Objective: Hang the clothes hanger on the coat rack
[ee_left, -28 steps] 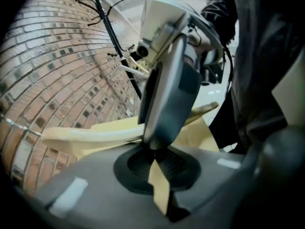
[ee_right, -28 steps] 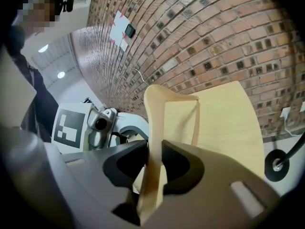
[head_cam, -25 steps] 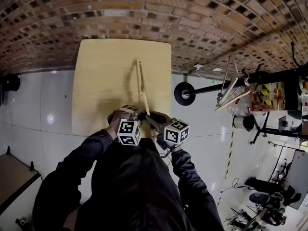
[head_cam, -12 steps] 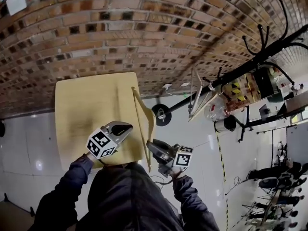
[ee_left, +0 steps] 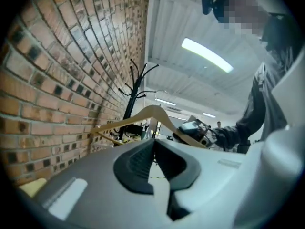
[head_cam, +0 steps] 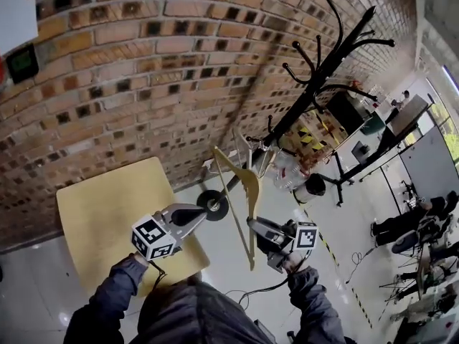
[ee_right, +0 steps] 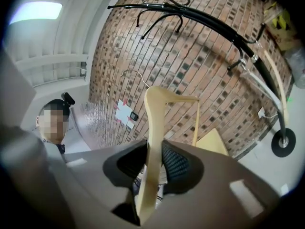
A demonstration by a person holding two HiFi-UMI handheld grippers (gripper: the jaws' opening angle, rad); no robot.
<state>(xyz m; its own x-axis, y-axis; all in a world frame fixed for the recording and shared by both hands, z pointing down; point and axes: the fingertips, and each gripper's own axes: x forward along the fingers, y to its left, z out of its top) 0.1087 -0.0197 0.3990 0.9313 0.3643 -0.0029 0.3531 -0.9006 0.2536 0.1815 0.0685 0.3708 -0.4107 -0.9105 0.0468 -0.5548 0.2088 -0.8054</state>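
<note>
The wooden clothes hanger (head_cam: 249, 192) is held in the air, upright between the jaws of the right gripper (head_cam: 257, 228), which are clamped on one of its arms, with the hook end rising above them; the left gripper (head_cam: 203, 214), just beside, has its jaws pressed together on nothing; beyond both pairs of jaws stands the black coat rack (head_cam: 324, 67) against a brick wall (head_cam: 165, 63); below the left jaws lies the pale desk (head_cam: 93, 213) on a glossy grey floor (head_cam: 237, 285)

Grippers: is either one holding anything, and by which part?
The right gripper clamps the wooden hanger by one shoulder arm; the left gripper is shut, empty.
</note>
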